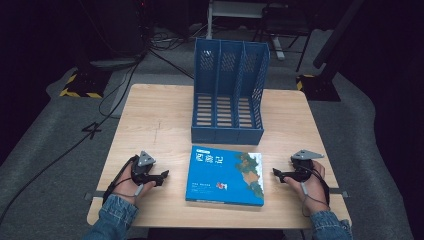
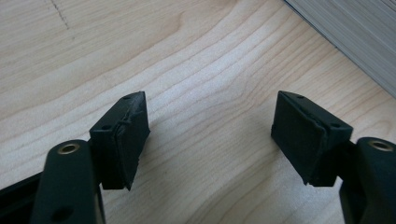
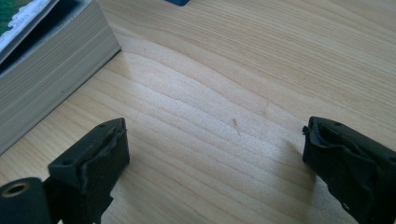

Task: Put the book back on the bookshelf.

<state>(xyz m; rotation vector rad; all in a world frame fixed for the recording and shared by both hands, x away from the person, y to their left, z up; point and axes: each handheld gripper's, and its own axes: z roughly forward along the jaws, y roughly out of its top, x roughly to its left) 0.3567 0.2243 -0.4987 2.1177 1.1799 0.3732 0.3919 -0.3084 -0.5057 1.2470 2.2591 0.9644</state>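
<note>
While both hands sat low on the wooden table (image 1: 150,115), the book (image 1: 226,176) lay flat between them, cover up, near the front edge and just in front of the blue file rack (image 1: 229,95). That rack stood upright at the middle of the table with its three slots facing the person. The left gripper (image 1: 164,175) rested to the left of the book, jaws pointing toward it, spread apart with nothing but bare wood between them; the book's page edge showed in the upper right corner of the left gripper view. The right gripper (image 1: 276,173) was pretty much a mirror of that on the other side, also wide open and holding nothing, close to the book's page block (image 3: 51,88) but not touching it.
</note>
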